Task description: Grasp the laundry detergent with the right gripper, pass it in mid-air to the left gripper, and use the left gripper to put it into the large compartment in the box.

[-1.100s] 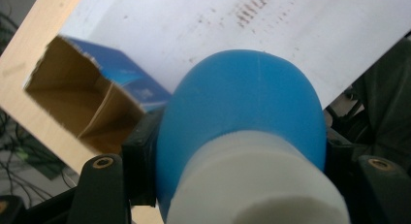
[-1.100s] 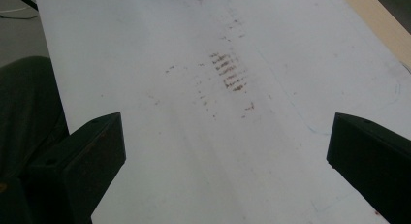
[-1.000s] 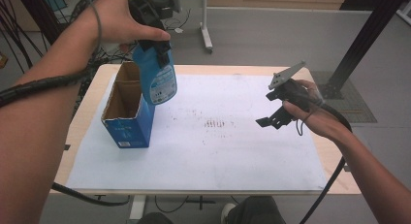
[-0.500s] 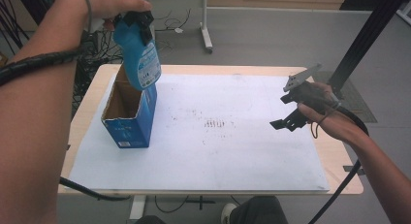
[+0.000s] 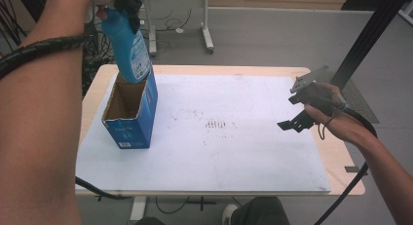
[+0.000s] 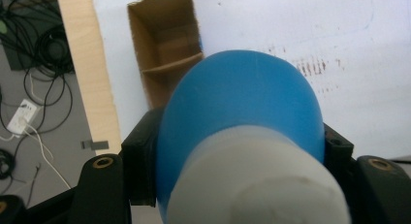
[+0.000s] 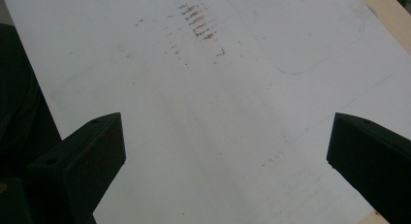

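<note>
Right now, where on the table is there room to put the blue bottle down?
The white mat is bare from the open box across to the right gripper, and along its near edge. The far left corner is crowded: the box stands there, with the bottle held above it by the left gripper.

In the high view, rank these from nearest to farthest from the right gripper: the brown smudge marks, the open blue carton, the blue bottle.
From the right gripper:
1. Brown smudge marks, mid-table on the white sheet, to its left.
2. Open blue carton, standing at the sheet's left edge.
3. Blue bottle, held aloft over the carton's far end in the left gripper.
</note>
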Demonstrator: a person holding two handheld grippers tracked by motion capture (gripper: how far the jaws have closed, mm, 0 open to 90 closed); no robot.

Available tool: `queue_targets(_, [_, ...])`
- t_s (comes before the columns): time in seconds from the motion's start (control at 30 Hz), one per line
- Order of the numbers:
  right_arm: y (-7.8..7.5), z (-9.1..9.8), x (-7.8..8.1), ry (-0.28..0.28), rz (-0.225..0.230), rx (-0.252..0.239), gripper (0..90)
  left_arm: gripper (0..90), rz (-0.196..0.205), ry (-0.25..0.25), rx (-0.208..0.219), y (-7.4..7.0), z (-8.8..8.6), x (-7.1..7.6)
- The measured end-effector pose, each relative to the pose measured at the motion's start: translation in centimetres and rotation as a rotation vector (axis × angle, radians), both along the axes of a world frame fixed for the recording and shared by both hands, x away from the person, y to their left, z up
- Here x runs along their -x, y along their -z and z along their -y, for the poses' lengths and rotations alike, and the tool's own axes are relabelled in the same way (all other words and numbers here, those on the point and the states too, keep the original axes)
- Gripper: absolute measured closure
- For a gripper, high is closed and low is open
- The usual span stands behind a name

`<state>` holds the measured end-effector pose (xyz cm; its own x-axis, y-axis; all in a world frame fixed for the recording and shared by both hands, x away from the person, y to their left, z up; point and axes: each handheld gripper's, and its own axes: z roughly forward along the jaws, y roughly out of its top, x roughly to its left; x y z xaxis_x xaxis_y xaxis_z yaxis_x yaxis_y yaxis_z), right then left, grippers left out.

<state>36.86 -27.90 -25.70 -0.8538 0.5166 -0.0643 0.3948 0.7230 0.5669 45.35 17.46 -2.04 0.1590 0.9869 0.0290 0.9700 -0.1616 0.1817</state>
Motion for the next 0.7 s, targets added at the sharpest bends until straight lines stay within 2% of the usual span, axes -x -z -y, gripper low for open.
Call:
queue_targets(0.2, [0.0,-0.1,0.0,-0.005,0.019,0.013,0.3,36.6,0.003,-0.093,-0.003,-0.1,-1.0,-0.2])
queue_targets(0.43, [0.1,0.1,0.2,-0.002,0.017,0.03,0.3,36.6,0.006,-0.16,0.009,0.1,-2.0,-0.3])
queue_targets(0.53, [0.1,0.3,0.3,0.0,0.018,0.036,0.3,36.6,0.012,-0.184,0.015,0.3,-2.5,-0.4])
queue_targets(0.7, [0.0,0.6,0.4,0.008,0.023,0.039,0.3,36.6,0.022,-0.196,-0.006,1.2,-2.8,-0.4])
